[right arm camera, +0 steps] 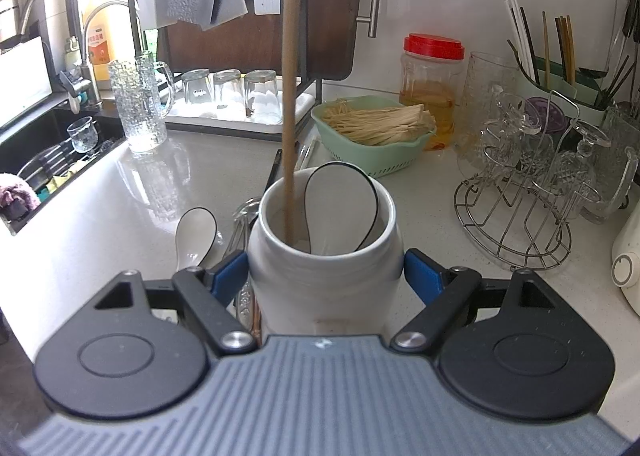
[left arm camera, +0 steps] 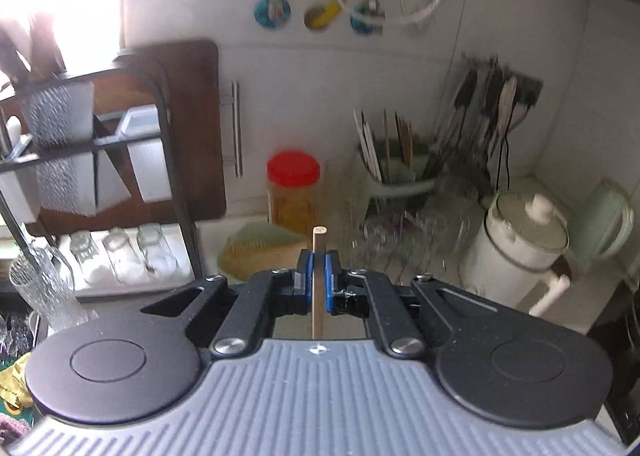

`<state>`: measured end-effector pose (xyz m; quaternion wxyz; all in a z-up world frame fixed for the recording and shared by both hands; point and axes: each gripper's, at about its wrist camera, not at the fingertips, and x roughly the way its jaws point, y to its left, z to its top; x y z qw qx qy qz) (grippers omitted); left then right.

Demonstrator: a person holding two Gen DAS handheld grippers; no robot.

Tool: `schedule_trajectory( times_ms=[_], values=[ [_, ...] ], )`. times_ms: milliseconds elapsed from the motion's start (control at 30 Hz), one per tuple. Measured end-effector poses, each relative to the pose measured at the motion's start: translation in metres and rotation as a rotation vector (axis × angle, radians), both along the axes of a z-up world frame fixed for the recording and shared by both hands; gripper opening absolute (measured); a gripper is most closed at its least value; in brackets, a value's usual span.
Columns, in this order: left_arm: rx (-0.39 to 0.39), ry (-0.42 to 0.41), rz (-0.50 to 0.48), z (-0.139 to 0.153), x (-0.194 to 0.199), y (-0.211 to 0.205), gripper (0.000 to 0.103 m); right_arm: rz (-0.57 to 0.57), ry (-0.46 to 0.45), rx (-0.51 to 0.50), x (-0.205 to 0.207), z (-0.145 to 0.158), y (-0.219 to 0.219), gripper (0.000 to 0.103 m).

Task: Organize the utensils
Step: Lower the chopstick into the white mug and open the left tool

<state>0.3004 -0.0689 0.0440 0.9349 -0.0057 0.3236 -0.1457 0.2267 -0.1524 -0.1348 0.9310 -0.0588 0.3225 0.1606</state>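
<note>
Your left gripper (left arm camera: 319, 276) is clenched on a thin wooden stick (left arm camera: 319, 284), the blue pads (left arm camera: 306, 280) pinching it from both sides. In the left wrist view the stick runs upright between the pads, its cut end showing just above them, but that view does not show where its other end goes. The background there is blurred: a red-lidded jar (left arm camera: 294, 192), a white pot (left arm camera: 520, 244) with a glass lid, and a holder of chopsticks (left arm camera: 394, 172) by the wall.

The right wrist view supplies the rest. Your right gripper (right arm camera: 326, 276) grasps a white crock (right arm camera: 324, 256), one blue pad (right arm camera: 230, 274) against each side of it. The crock stands on the pale counter (right arm camera: 100, 196). A long wooden handle (right arm camera: 289, 96) comes down from the top edge of that view into the crock's mouth, its lower end inside. A black-rimmed white spoon (right arm camera: 340, 196) leans in the crock beside it.

More utensils lie on the counter just left of the crock: another white spoon (right arm camera: 196, 232) and some metal pieces (right arm camera: 244, 216), partly hidden behind the crock and the pad. Beyond sit a green basket (right arm camera: 376, 152), a wire rack (right arm camera: 520, 192) of glasses, a tall glass mug (right arm camera: 140, 104) and the sink (right arm camera: 52, 144). Only this view shows the crock.
</note>
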Motion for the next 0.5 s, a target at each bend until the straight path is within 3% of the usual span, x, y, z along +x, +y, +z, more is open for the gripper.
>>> schedule_trajectory(
  times_ms=[233,500],
  values=[
    [0.085,0.166,-0.087,-0.013,0.02,-0.01,0.007,-0.001,-0.001,0.001,0.0,0.001,0.0,0.087],
    [0.14,0.41,-0.162,-0.021,0.052,-0.022,0.007,0.005,-0.003,0.0,-0.001,0.001,0.0,0.087]
  ],
)
